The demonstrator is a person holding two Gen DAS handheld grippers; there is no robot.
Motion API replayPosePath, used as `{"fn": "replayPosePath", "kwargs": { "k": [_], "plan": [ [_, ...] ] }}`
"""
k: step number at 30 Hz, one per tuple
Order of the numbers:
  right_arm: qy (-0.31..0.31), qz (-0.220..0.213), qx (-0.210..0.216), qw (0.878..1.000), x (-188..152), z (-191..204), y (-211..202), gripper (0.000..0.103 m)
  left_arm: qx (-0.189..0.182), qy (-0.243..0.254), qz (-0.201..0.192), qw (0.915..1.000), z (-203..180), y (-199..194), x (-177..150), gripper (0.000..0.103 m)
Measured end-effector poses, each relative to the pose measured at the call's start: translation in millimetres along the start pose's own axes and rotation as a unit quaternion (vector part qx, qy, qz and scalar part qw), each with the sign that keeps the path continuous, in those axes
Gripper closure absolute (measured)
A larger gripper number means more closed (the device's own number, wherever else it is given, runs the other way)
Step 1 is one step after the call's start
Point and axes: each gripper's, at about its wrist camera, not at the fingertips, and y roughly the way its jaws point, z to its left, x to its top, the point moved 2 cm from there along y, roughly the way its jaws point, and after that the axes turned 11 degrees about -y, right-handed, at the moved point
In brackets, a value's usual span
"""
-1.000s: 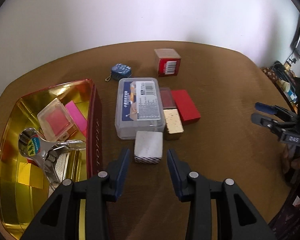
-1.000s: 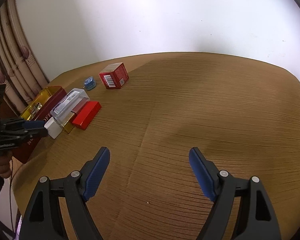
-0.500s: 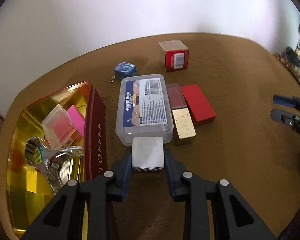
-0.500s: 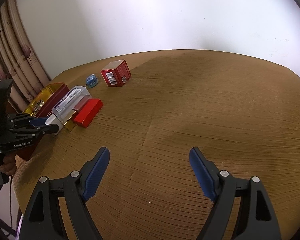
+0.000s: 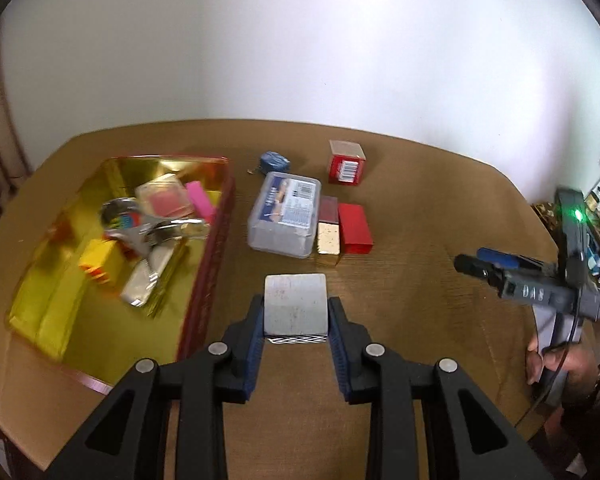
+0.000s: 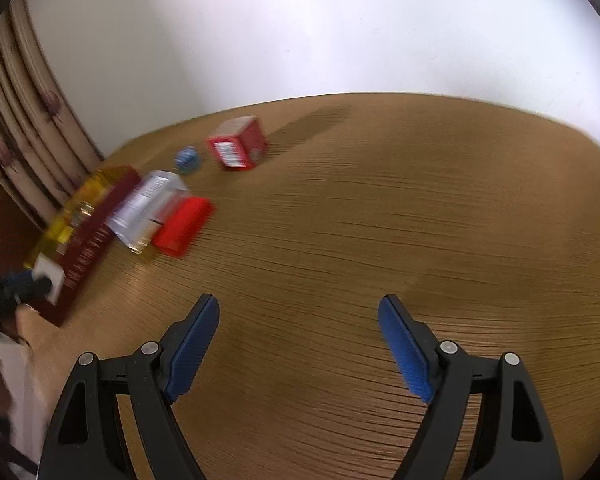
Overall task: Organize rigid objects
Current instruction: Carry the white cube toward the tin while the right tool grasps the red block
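My left gripper (image 5: 296,312) is shut on a small white box (image 5: 295,304) with a zigzag band, held above the table beside the gold toffee tin (image 5: 216,240). The box also shows in the right wrist view (image 6: 49,276), in front of the tin (image 6: 88,236). On the table lie a clear plastic case (image 5: 286,210), a gold block (image 5: 328,240), a flat red box (image 5: 354,228), a red cube box (image 5: 346,162) and a blue round item (image 5: 274,161). My right gripper (image 6: 299,346) is open and empty over bare table; it also shows in the left wrist view (image 5: 476,260).
The tin holds a metal clip (image 5: 148,232), a pink piece (image 5: 200,200), a clear red case (image 5: 164,200) and yellow pieces (image 5: 100,260). A curtain (image 6: 24,128) hangs left of the table. The round wooden table (image 6: 380,220) ends at a white wall.
My left gripper closed on the white box, then lifted it up and back from the clear case. The right gripper stayed open and shifted slightly.
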Motion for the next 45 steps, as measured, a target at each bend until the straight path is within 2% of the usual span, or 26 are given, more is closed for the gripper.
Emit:
{"fn": "replayPosePath", "kwargs": {
  "k": [3,5,11,13,15,18,21,26,29,32,35,38,40,41,43,45],
  "plan": [
    [0.026,0.014,0.039,0.999,18,15,13,0.023,-0.001,-0.020,0.009,0.9998,10,-10,-8,0.073],
    [0.022,0.029,0.046,0.998,34,30,27,0.023,0.000,-0.030,0.015,0.9994,19,-14,-12,0.073],
    [-0.021,0.067,0.018,0.997,66,64,57,0.027,-0.009,-0.068,0.020,0.9975,44,-19,-14,0.073],
    [-0.024,0.078,0.024,0.996,72,70,64,0.028,-0.011,-0.073,0.020,0.9971,47,-17,-13,0.073],
    [-0.030,0.089,0.011,0.996,77,75,71,0.030,-0.014,-0.073,0.023,0.9970,48,-17,-12,0.073],
    [-0.031,0.108,0.012,0.994,79,80,82,0.031,-0.019,-0.075,0.023,0.9968,48,-21,-12,0.073],
    [-0.045,0.133,-0.013,0.990,78,84,92,0.032,-0.021,-0.076,0.026,0.9966,49,-22,-13,0.073],
    [-0.051,0.143,-0.035,0.988,82,83,97,0.034,-0.023,-0.080,0.034,0.9960,50,-18,-13,0.073],
    [-0.054,0.166,-0.031,0.984,87,87,104,0.034,-0.024,-0.082,0.038,0.9957,51,-15,-13,0.073],
    [-0.077,0.182,-0.052,0.979,93,95,107,0.033,-0.024,-0.082,0.037,0.9957,51,-17,-14,0.073],
    [-0.062,0.192,-0.037,0.979,98,98,111,0.033,-0.024,-0.080,0.039,0.9958,50,-17,-14,0.073],
    [-0.048,0.210,-0.042,0.976,98,94,122,0.032,-0.024,-0.078,0.044,0.9957,49,-15,-15,0.073],
    [-0.063,0.207,-0.053,0.975,96,97,120,0.033,-0.023,-0.077,0.045,0.9958,49,-15,-16,0.073],
    [-0.073,0.206,-0.059,0.974,94,99,120,0.035,-0.022,-0.077,0.043,0.9959,49,-14,-15,0.073],
    [-0.085,0.198,-0.067,0.974,92,100,116,0.047,-0.021,-0.079,0.038,0.9960,50,-16,-14,0.073],
    [-0.089,0.184,-0.066,0.977,90,97,109,0.075,-0.023,-0.084,0.036,0.9956,52,-17,-13,0.073]
  ]
}}
